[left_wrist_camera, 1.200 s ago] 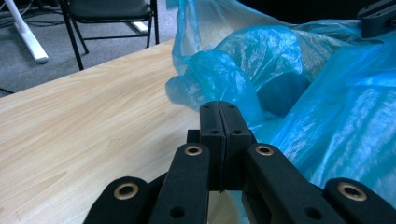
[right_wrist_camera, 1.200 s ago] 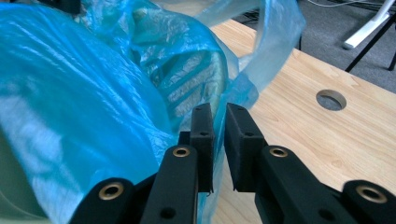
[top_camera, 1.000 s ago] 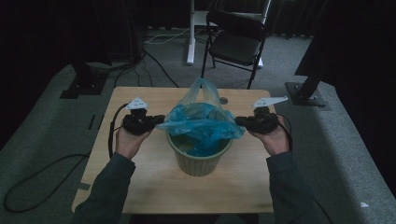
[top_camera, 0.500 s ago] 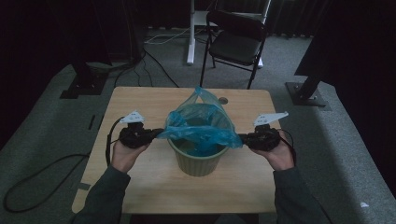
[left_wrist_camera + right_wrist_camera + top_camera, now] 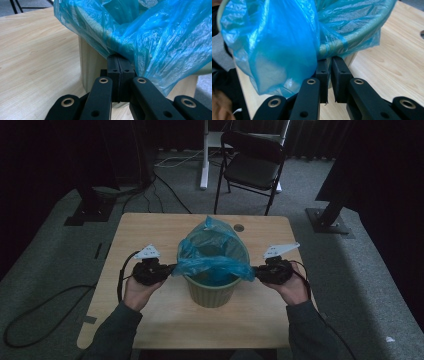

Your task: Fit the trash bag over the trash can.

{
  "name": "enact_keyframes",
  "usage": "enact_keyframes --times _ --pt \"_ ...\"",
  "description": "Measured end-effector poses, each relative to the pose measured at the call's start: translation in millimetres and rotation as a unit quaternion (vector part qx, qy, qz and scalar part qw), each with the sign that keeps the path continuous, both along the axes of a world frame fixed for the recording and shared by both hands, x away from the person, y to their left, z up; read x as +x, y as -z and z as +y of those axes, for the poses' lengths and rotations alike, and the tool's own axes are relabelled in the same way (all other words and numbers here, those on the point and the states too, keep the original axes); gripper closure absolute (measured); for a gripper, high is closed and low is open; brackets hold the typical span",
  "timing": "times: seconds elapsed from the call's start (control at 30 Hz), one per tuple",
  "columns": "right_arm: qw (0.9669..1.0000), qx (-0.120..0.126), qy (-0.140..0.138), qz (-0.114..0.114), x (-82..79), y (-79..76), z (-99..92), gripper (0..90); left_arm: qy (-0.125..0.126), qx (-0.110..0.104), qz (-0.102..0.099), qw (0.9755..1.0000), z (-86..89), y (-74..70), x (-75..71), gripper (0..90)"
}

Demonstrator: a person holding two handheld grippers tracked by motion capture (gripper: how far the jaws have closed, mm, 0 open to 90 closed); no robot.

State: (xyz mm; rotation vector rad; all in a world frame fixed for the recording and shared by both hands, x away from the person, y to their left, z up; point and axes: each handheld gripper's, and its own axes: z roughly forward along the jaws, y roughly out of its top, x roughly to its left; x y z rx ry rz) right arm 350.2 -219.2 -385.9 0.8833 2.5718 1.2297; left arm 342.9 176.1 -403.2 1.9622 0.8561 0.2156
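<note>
While a blue plastic bin liner [image 5: 212, 255] is draped over the rim of a pale green waste bin [image 5: 211, 291], its edge is gripped on both sides. The bin is placed upright near the middle of a light wooden table [image 5: 150, 232], between the two hands.

The left gripper [image 5: 169, 268] is held level at the bin's left side, seen in the high view. Its jaws are clenched tight together in the left gripper view, with the liner's [image 5: 150, 37] edge pinched at their tips, just beside the bin wall [image 5: 88, 67].

The right gripper [image 5: 256, 271] is held level at the bin's right side. Its jaws have just been closing; a thin slit is left between them lower down in the right gripper view, and the liner [image 5: 274, 47] is caught at their tips, hanging in a loose fold over the left jaw. The bin rim [image 5: 359, 35] is wrapped by the liner just above the jaws.

One corner of the liner is stuck up at the bin's far side. A round hole [image 5: 238, 227] is seen in the tabletop behind the bin. A black folding chair [image 5: 252, 167] is set on the grey carpet beyond the table, well apart from it.
</note>
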Motion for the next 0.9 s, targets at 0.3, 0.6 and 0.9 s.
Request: enact_keyframes --times 0.3,0.6,0.9 --pt "1.0000 0.005 0.007 0.002 2.9 5.6 7.8 85.2 0.006 0.027 -0.007 0.9996 -14.8 8.8 -0.8 89.4" --pt "0.9997 -0.012 0.018 -0.006 4.4 10.2 6.6 83.3 0.001 0.031 -0.005 0.9995 -10.7 15.2 2.4 89.2" --pt "0.9998 -0.018 0.001 0.006 2.9 20.2 7.0 84.9 -0.005 0.037 0.008 0.9992 -5.4 25.9 3.7 89.3"
